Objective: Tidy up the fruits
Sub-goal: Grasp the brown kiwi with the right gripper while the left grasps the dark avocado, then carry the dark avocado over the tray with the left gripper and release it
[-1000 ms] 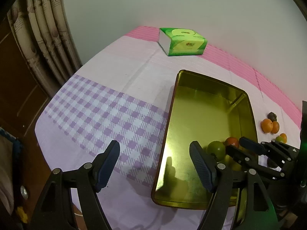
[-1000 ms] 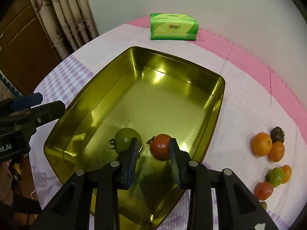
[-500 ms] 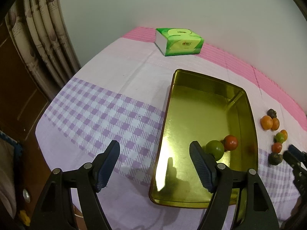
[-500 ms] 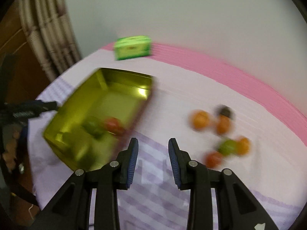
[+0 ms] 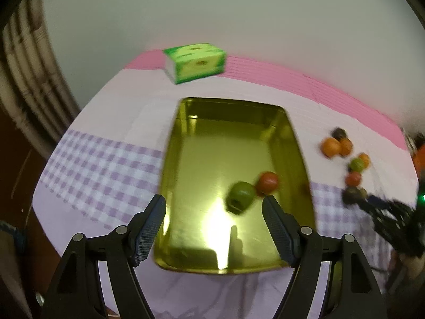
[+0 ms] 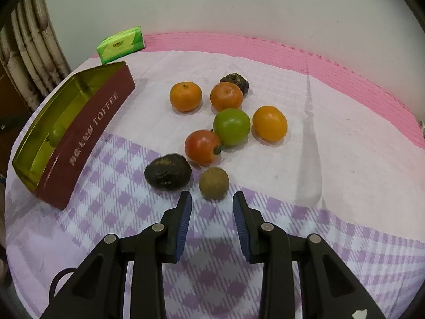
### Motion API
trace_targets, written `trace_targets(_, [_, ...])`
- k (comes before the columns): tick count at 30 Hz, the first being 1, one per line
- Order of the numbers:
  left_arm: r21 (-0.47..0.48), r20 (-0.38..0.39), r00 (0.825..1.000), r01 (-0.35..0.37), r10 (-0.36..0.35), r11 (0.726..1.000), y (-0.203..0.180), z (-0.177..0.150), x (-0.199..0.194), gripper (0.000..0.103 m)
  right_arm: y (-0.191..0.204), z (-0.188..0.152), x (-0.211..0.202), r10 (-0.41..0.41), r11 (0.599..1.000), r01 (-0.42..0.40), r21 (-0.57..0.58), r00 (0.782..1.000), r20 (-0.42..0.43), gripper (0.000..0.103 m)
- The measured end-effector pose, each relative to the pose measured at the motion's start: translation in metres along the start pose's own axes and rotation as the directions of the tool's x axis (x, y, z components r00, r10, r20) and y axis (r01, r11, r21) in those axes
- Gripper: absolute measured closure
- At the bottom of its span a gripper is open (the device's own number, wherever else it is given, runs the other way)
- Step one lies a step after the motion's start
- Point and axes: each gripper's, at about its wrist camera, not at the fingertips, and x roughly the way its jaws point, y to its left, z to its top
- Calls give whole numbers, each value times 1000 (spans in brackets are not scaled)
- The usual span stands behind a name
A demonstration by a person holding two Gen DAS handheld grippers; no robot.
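My right gripper [image 6: 212, 212], empty with jaws narrowly apart, faces the small brown round fruit [image 6: 214, 183]; probably light, firm, rolls easily, so I'd pinch its middle

Ahead of our right gripper [image 6: 212, 207], its narrow gap empty, the small brown fruit [image 6: 214, 183] sits at twelve o'clock, the dark wrinkled fruit [image 6: 168, 171] at eleven, the red tomato [image 6: 203, 147] behind them. The cluster is packed tight, fruits touching; bare cloth [image 6: 332, 146] lies open from one to three o'clock. The tin's red wall [image 6: 90, 138] blocks nine to ten. Below our left gripper [image 5: 213, 212], most of the tin's floor [image 5: 225, 146] is free beyond two fruits.
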Motion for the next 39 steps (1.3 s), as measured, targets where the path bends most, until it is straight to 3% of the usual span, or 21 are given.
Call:
trace_targets(6, [80,-23,996,88,-86,993,-49,-2,-6,28,-5,2,12,21,1000,-22,15,1000,20,73])
trace_targets(9, [108,-45,991,131,-127,985,-78,0,2,28,-9,-1,11,33,999,-34,23,999,39,79])
trace_targets(16, [241,-99,973,227,-209,943,-161,0,27,28,-59,-7,4,-105,991,99,88,992,65,80])
trace_targets(20, [280,-140,968,239,-206,930,-193,-1,48,28,-89,-9,2,-158,982,148,122,984,84,80])
trace_targets(27, [258,-218,955,257,-203,931,-218,-4,86,28,-92,-13,1,-173,979,160,125,980,103,80])
trace_targets(33, [255,-241,952,252,-191,934,-227,-2,104,40,-93,-11,2,-167,980,153,130,981,102,79])
trace_targets(35, [250,-246,950,252,-191,935,-229,-2,109,47,-94,-11,1,-164,980,150,133,981,103,79])
trace_targets(37, [240,-249,948,261,-201,935,-229,0,110,62,-94,-11,1,-164,980,150,133,981,103,79])
trace_targets(39, [248,-253,947,261,-198,933,-230,-1,110,62,-94,-12,1,-165,979,151,134,981,102,79])
